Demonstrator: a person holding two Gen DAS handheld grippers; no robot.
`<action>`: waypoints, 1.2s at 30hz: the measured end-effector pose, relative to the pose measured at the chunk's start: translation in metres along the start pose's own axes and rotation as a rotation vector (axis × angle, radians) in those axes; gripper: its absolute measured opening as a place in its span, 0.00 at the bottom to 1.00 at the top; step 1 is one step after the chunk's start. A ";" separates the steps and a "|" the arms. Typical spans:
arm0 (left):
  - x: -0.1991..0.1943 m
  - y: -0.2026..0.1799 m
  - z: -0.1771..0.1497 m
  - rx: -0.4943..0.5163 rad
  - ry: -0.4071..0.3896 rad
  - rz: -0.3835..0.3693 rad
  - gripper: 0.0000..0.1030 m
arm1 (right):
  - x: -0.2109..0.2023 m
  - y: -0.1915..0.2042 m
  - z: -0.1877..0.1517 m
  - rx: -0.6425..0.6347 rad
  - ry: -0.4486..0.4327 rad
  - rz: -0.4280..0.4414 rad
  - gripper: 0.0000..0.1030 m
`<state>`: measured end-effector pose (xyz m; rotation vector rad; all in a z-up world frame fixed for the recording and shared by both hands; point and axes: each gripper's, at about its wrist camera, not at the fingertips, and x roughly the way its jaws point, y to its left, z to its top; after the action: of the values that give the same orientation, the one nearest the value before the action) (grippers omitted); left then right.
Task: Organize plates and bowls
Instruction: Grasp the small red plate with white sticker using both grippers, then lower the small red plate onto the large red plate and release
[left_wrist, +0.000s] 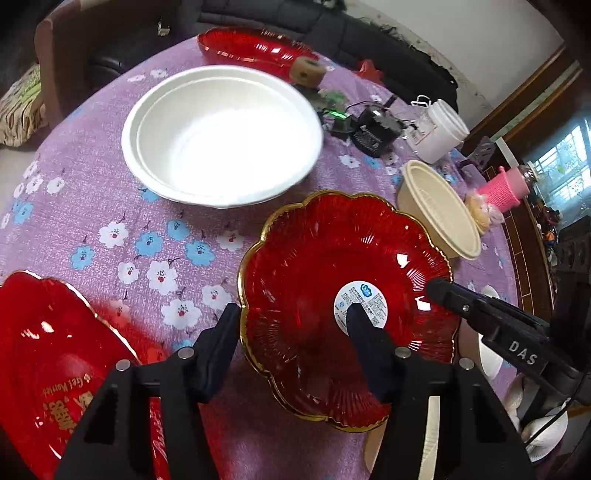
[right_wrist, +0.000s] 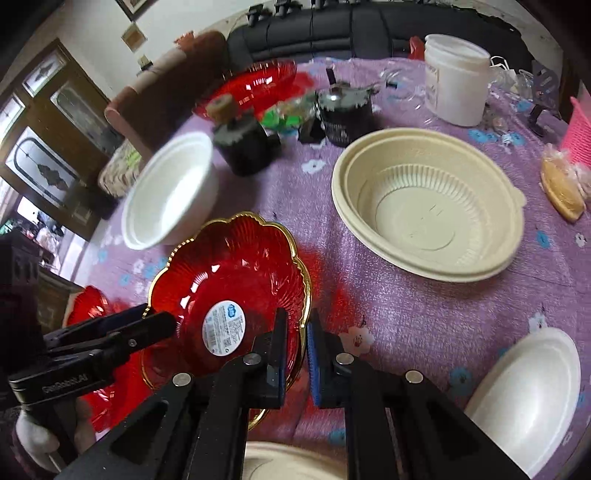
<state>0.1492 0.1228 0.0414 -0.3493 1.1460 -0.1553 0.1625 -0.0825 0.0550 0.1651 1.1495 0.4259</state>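
A red glass bowl with a gold scalloped rim (left_wrist: 343, 280) is lifted and tilted above the purple flowered tablecloth (left_wrist: 147, 243). My right gripper (right_wrist: 297, 345) is shut on its near rim, one finger inside and one outside; it also shows in the left wrist view (left_wrist: 439, 290). My left gripper (left_wrist: 291, 325) is open and straddles the bowl's left rim, one finger inside over the white label. A second red bowl (right_wrist: 159, 369) lies under the lifted bowl (right_wrist: 229, 288). A large white bowl (left_wrist: 221, 133) sits behind.
A red plate with gold writing (left_wrist: 48, 362) lies at the left. Another red dish (left_wrist: 251, 48) sits at the far edge. A cream bowl (right_wrist: 428, 203), a white tub (right_wrist: 456, 79), a small white bowl (right_wrist: 524, 398), black gadgets (right_wrist: 343, 114) and a pink basket (left_wrist: 504, 188) crowd the table.
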 end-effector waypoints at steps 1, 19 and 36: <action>-0.004 -0.002 -0.002 0.001 -0.010 -0.006 0.56 | -0.005 0.001 -0.002 0.005 -0.012 0.005 0.10; -0.138 0.101 -0.074 -0.106 -0.214 0.009 0.57 | -0.037 0.133 -0.034 -0.119 -0.059 0.106 0.11; -0.121 0.188 -0.104 -0.192 -0.221 0.092 0.57 | 0.070 0.216 -0.076 -0.240 0.045 0.029 0.14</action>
<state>-0.0052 0.3143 0.0422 -0.4707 0.9574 0.0740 0.0653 0.1357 0.0382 -0.0369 1.1319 0.5920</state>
